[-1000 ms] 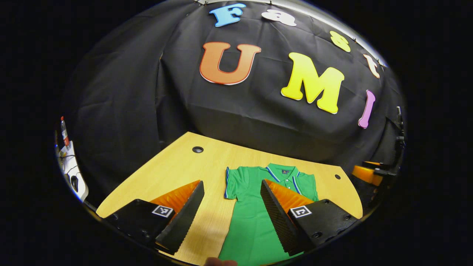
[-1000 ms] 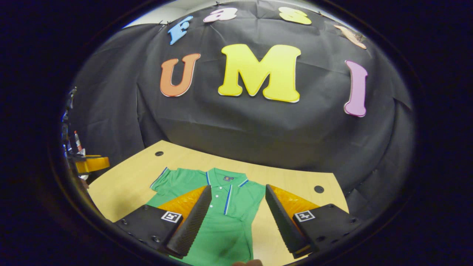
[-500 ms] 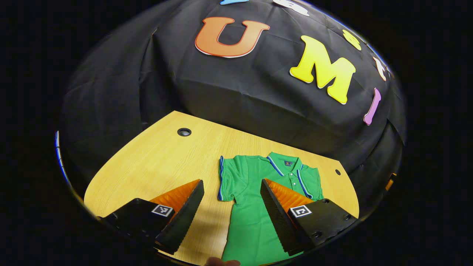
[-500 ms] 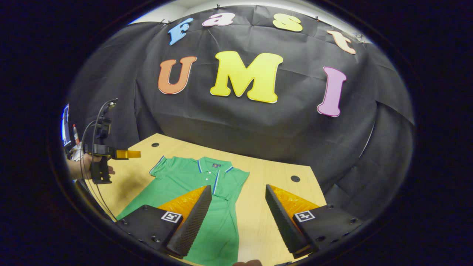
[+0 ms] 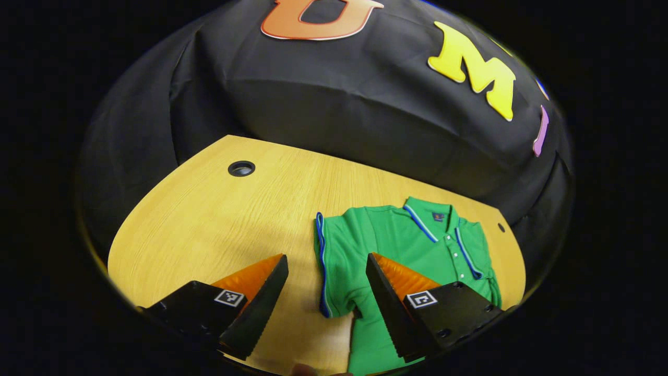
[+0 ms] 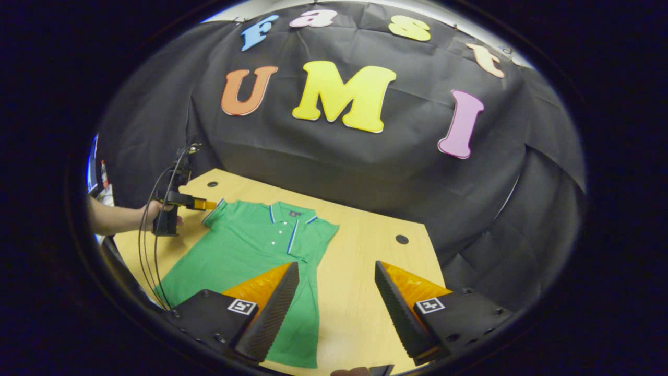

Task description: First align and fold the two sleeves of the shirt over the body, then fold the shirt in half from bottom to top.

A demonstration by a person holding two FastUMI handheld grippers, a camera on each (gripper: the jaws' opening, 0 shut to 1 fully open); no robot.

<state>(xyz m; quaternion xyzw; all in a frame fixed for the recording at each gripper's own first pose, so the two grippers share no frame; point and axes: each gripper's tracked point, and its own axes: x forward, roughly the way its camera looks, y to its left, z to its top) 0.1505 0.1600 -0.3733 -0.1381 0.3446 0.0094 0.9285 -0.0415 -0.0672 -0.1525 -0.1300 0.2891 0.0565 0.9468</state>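
Observation:
A green polo shirt (image 5: 412, 245) with blue trim lies flat on the wooden table (image 5: 209, 224), collar toward the wall. My left gripper (image 5: 326, 258) hovers open over its left sleeve (image 5: 329, 261), whose blue-edged cuff lies between the two fingers. The right gripper view shows the shirt (image 6: 245, 250) at left, with the left gripper (image 6: 207, 204) in a hand (image 6: 151, 211) at that sleeve. My right gripper (image 6: 336, 265) is open above the table, just right of the shirt's right edge; nothing sits between its fingers.
The table has round cable holes (image 5: 241, 168) (image 6: 402, 239) near its back corners. Black cloth hangs right behind the table. Cables (image 6: 151, 245) trail from the left gripper down over the table's near left edge. Bare wood lies to the right of the shirt (image 6: 365, 245).
My left gripper has moved forward and lower, bringing the left sleeve between its fingers. My right gripper has swung rightward, so the shirt slid left in its view. Both stay open.

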